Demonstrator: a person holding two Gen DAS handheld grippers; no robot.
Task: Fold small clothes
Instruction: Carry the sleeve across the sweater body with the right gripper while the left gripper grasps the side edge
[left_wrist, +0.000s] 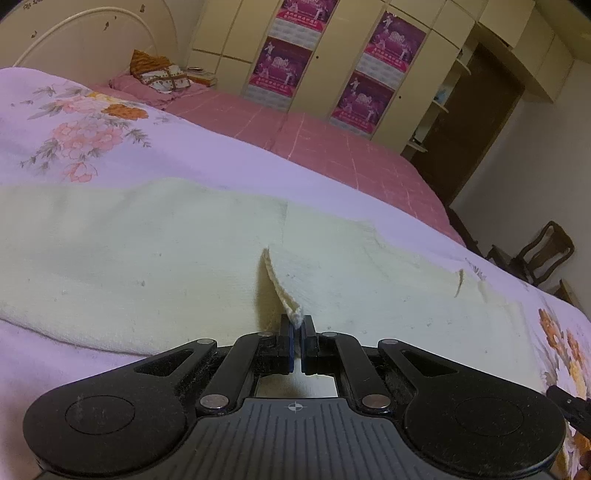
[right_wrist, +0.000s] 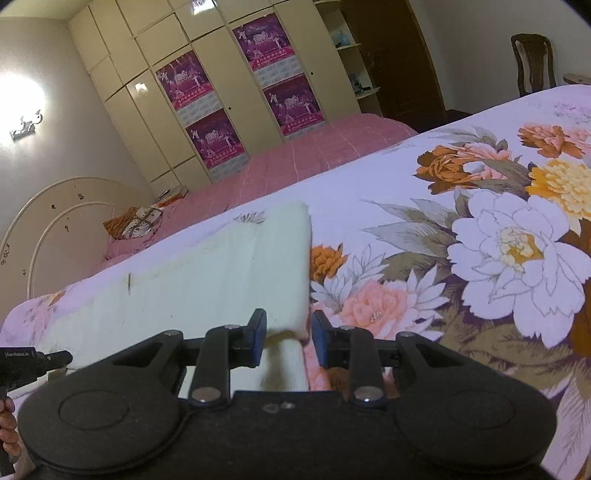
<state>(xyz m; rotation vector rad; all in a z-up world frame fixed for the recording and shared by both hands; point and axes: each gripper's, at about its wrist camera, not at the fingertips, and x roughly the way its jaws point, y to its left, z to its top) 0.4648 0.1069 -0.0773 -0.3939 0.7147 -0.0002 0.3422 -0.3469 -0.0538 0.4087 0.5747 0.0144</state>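
A cream knitted garment (left_wrist: 147, 251) lies spread across a floral bedspread (left_wrist: 74, 140). My left gripper (left_wrist: 297, 325) is shut on a thin raised edge of the knit near its middle, and that edge stands up as a ridge. In the right wrist view the same garment (right_wrist: 221, 266) ends in a thick folded corner. My right gripper (right_wrist: 288, 332) holds that corner, which fills the gap between the blue pads (right_wrist: 258, 332) and looks slightly lifted. The left gripper's tool (right_wrist: 37, 360) shows at the far left edge with a hand (right_wrist: 7, 424) below it.
The bedspread (right_wrist: 480, 240) with large flowers stretches to the right of the garment. Behind it lie a pink checked sheet (left_wrist: 351, 155), pillows (left_wrist: 162, 75) by the headboard, and a wardrobe (left_wrist: 332, 55) with purple posters. A dark chair (left_wrist: 543, 254) stands beyond the bed.
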